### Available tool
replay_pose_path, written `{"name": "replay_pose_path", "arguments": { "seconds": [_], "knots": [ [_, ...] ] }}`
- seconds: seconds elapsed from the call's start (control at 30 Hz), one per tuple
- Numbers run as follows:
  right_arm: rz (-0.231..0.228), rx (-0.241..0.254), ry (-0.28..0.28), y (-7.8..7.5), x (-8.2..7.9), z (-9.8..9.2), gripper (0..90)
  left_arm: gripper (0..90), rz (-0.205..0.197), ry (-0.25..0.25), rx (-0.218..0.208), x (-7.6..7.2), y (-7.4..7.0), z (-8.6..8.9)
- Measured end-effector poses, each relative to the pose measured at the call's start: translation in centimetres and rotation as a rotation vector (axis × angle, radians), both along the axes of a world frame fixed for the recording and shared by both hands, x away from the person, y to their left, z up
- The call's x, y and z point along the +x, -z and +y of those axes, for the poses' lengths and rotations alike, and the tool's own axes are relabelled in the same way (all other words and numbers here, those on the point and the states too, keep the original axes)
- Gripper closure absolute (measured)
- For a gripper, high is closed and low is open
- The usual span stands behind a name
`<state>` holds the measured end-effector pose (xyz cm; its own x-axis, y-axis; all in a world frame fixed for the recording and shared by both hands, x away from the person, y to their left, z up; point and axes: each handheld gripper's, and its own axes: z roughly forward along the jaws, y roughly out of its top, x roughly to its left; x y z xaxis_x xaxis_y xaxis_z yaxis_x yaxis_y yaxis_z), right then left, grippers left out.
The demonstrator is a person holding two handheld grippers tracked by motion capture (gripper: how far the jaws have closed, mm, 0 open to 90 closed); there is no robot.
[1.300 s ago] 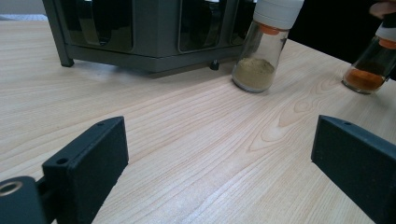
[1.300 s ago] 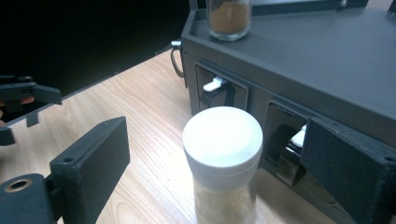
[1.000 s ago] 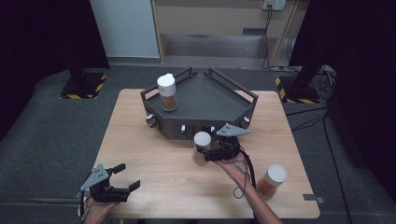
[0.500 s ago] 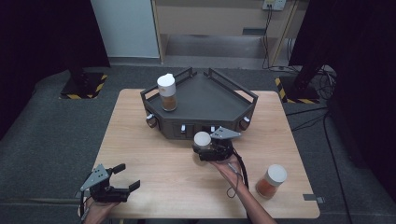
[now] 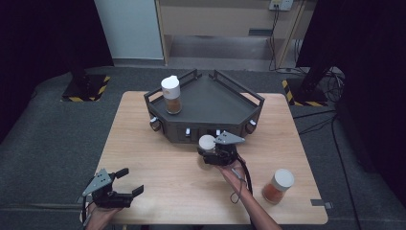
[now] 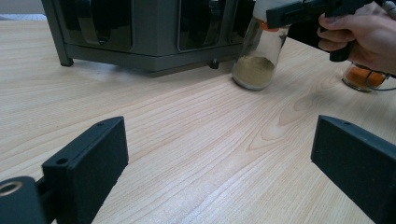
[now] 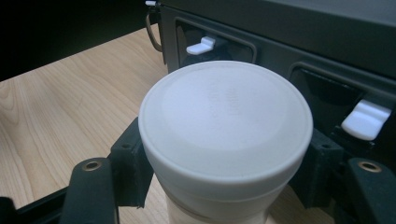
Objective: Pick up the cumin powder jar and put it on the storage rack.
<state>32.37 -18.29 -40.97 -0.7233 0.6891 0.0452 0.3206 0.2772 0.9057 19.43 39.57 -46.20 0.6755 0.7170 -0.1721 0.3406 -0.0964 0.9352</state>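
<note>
Right tongs point(image 5: 209, 152) have just been closing and now clench the white-lidded glass jar of pale tan powder point(image 5: 207, 143) below its lid, a jaw on each side. The jar stands on the light wooden desk point(image 5: 158, 158), just in front of the dark grey angular metal tray point(image 5: 210, 96) (front wall with white latches). Left tongs point(image 5: 128, 182) rest released near the desk's front edge, nothing between the jaws

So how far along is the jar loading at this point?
One jar already stands on the dark tray. The right gripper has just closed on a second jar standing on the table beside the tray. A third jar waits; left gripper open.
</note>
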Motion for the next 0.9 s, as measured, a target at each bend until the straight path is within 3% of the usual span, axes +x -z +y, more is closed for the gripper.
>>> {"name": "replay_pose_path", "arguments": {
  "seconds": [0.53, 0.7, 0.9],
  "knots": [
    [0.010, -0.003, -0.046, -4.6, -0.3, -0.6, 33.8, 2.9, 0.001, 0.001, -0.002, 0.0, 0.0, -0.1],
    [0.027, 0.011, -0.064, -6.6, 0.2, -0.8, 33.8, 2.9, 0.001, 0.003, 0.000, 0.0, 0.0, -0.1],
    [0.014, -0.008, -0.073, -9.1, 0.7, -0.5, 33.8, 2.9, 0.002, 0.003, 0.002, 0.0, 0.0, -0.1]
  ]
}}
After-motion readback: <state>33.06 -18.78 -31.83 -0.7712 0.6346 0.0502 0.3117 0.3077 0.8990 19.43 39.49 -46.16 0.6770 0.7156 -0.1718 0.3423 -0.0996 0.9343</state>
